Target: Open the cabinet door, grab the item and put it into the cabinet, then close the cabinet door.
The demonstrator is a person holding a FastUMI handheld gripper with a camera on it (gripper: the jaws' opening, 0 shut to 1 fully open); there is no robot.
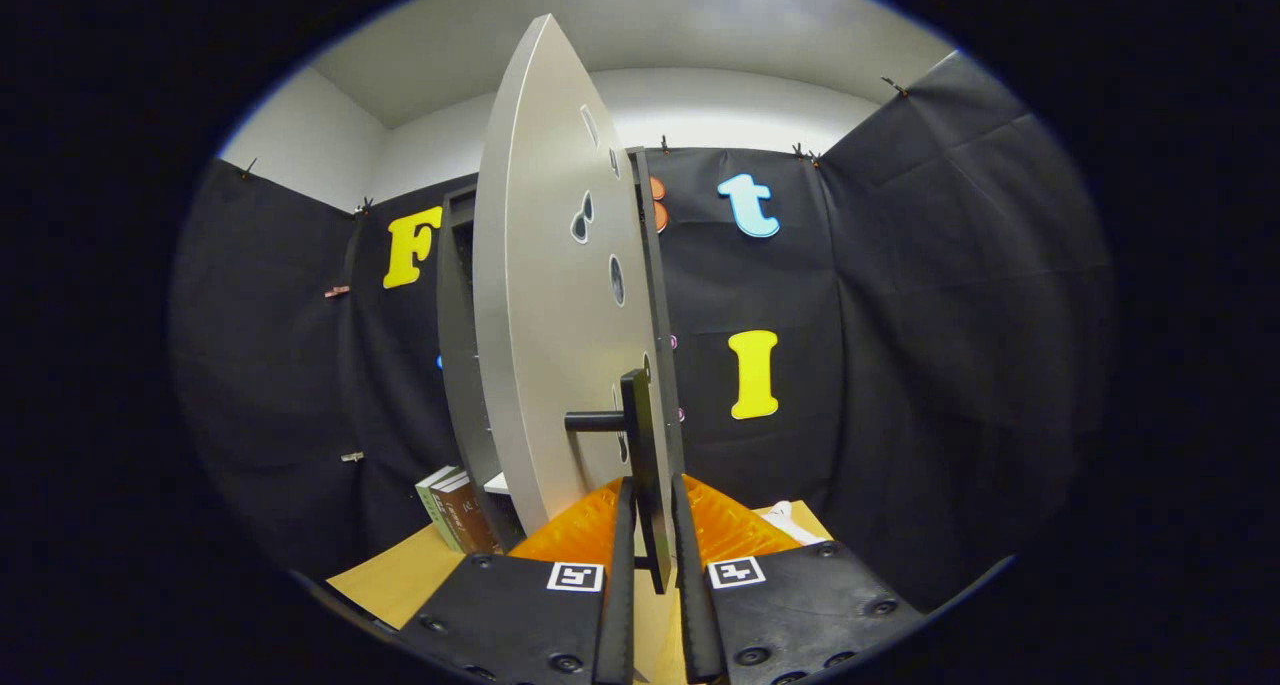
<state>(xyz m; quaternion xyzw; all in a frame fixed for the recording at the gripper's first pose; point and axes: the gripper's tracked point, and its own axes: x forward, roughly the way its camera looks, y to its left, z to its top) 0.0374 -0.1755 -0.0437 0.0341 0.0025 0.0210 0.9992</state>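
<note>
A grey cabinet door [545,295] with several cut-out holes stands partly swung open, and I see it almost edge-on. Its dark handle [638,435] is a vertical bar joined to the door by a short stub. My gripper [655,555] is shut on the lower end of that bar, one finger on each side of it. Behind the door, to its left, is the dark cabinet body [455,345]; its inside is mostly hidden. A small white item [792,521] lies on the tan table [400,575] beyond my right finger.
Two or three books [455,510] lean upright at the foot of the cabinet, left of the door. Black cloth walls close the booth on the left, back and right. The table's near-left edge runs just ahead of my left finger.
</note>
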